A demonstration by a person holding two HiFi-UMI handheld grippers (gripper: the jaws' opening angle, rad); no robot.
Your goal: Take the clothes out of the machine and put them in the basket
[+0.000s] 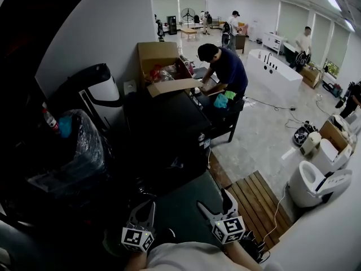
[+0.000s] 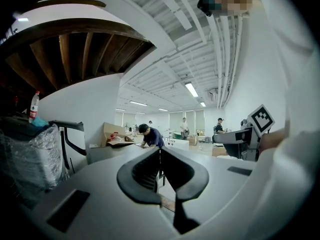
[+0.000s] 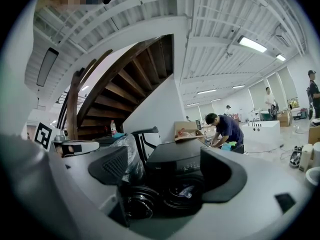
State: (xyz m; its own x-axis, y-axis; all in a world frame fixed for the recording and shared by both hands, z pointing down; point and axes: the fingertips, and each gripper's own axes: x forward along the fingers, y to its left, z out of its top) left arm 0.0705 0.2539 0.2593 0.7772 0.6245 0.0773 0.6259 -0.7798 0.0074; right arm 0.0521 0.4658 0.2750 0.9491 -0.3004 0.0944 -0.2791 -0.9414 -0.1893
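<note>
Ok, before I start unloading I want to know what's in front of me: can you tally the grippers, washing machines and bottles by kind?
Hand-held two-jaw grippers with marker cubes: 2 (left gripper, right gripper)
Black front-loading washing machine: 1
Clear plastic bottle with a red label: 1
Total: 4

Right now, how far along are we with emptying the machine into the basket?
Done: the machine has its door swung open. In hand: nothing; the right gripper is open and empty in front of it, the left gripper shut on nothing. Left: everything; pale cloth lies inside, and no basket is in view.
</note>
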